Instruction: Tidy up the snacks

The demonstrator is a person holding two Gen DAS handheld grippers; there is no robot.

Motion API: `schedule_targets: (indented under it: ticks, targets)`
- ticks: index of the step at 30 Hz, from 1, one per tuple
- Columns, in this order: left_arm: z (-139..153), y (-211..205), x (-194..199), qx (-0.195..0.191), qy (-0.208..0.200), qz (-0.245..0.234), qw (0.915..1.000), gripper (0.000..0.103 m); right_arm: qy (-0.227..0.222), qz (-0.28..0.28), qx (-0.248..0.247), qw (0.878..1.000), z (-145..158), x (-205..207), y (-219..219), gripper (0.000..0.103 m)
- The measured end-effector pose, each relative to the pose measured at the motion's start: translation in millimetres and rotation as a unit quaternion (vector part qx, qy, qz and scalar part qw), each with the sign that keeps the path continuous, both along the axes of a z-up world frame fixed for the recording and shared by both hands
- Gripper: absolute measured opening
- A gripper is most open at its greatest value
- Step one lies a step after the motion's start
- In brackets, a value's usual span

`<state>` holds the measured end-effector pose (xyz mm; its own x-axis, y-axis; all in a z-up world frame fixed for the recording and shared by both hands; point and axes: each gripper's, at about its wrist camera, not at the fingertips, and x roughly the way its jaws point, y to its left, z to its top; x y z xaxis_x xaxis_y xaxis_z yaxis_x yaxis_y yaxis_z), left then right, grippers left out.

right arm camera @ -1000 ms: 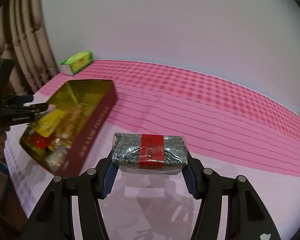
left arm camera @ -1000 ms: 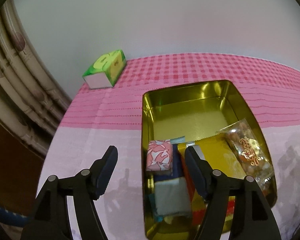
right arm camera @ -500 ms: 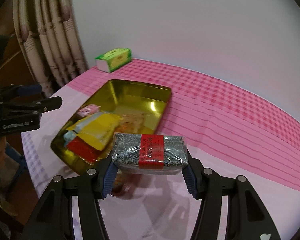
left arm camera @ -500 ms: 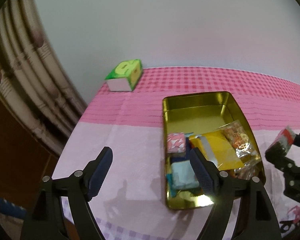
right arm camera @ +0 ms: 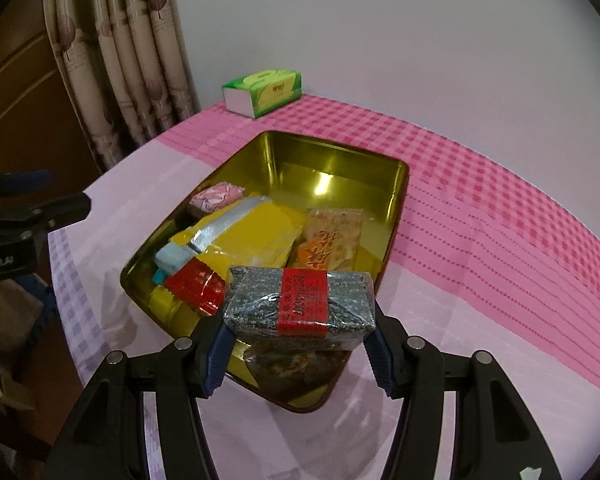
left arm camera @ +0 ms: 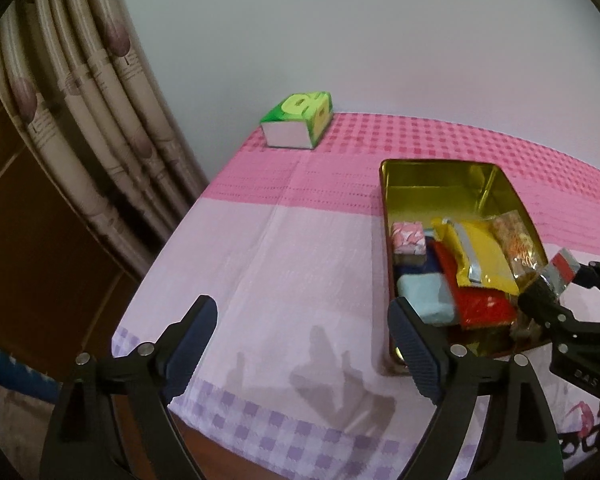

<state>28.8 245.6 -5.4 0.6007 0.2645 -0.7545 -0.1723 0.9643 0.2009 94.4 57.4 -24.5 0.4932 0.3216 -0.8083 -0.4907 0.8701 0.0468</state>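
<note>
Right gripper (right arm camera: 298, 354) clenched on a dark speckled packet (right arm camera: 299, 301) just above the gold tin's (right arm camera: 396, 200) near end — left gripper (left arm camera: 302, 346) released, beside the tin.

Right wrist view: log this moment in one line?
right tongs: shut on packet | over tin near end | left tongs: open, beside tin

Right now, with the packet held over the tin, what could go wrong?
1. The near end of the tin is already piled with snacks; the grey packet in the right tongs may land on the heap and slide out.
2. It overhangs the near rim, so an early release could tip it onto the tablecloth.
</note>
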Motion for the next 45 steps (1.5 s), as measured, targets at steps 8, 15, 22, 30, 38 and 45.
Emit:
schedule_targets:
  ticks: [8,15,22,30,38,45]
  targets:
    - [-7,-1,-3,-0.011,0.006,-0.005,0.9999,0.088,0.005,-0.009,-0.025,1.000,-15,13,14,0.054]
    - [-11,-1,-4,-0.030,0.010,-0.006,0.9995,0.088,0.003,-0.032,-0.037,0.999,-18,30,22,0.054]
    - [-10,-6,-5,-0.038,0.006,-0.010,0.9992,0.088,0.001,-0.044,-0.046,0.998,-20,30,27,0.055]
    - [-9,-15,-9,-0.041,0.004,-0.016,0.9990,0.088,0.006,-0.071,-0.044,0.997,-17,23,28,0.057]
    - [-9,-25,-12,-0.029,0.001,-0.024,0.9993,0.088,-0.013,-0.091,-0.026,0.995,4,10,21,0.081]
    - [-8,-30,-13,-0.025,0.004,-0.027,0.9993,0.089,-0.016,-0.116,-0.030,0.993,18,-9,10,0.098]
